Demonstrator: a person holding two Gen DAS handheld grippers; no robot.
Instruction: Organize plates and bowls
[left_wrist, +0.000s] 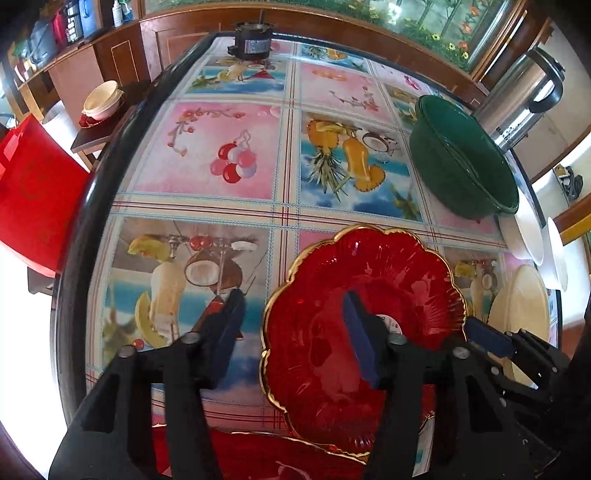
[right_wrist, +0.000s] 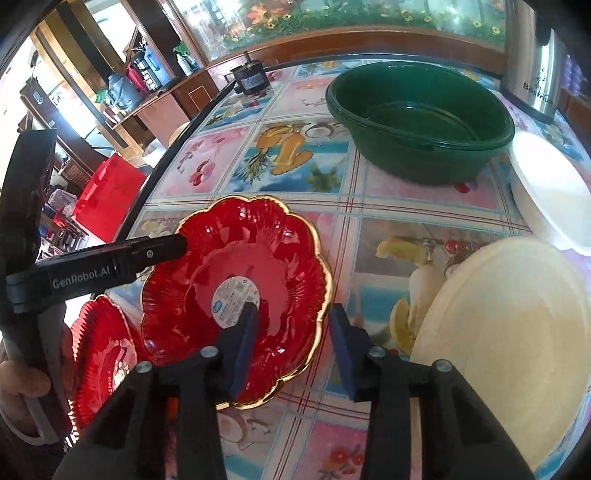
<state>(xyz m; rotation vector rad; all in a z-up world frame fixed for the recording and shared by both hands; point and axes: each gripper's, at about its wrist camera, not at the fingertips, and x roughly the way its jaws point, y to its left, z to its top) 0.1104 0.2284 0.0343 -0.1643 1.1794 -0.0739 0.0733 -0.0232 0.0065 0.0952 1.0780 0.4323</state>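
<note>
A red scalloped plate (left_wrist: 369, 295) (right_wrist: 236, 258) with a gold rim lies near the table's front, a round sticker at its centre. My left gripper (left_wrist: 293, 332) straddles its left rim, one finger inside the plate and one outside, with the pads clear of the rim. From the other side my right gripper (right_wrist: 295, 339) straddles the right rim the same way, its pads also apart from it. A second red plate (right_wrist: 96, 350) (left_wrist: 258, 458) lies partly under the first. A cream plate (right_wrist: 509, 332) rests to the right.
A green basin (right_wrist: 417, 122) (left_wrist: 461, 158) stands at the back right, with a steel flask (left_wrist: 524, 96) behind it. A white bowl (right_wrist: 546, 195) sits at the right edge. A black motor (left_wrist: 251, 40) stands at the far edge. A red bag (left_wrist: 33, 192) hangs off the left side.
</note>
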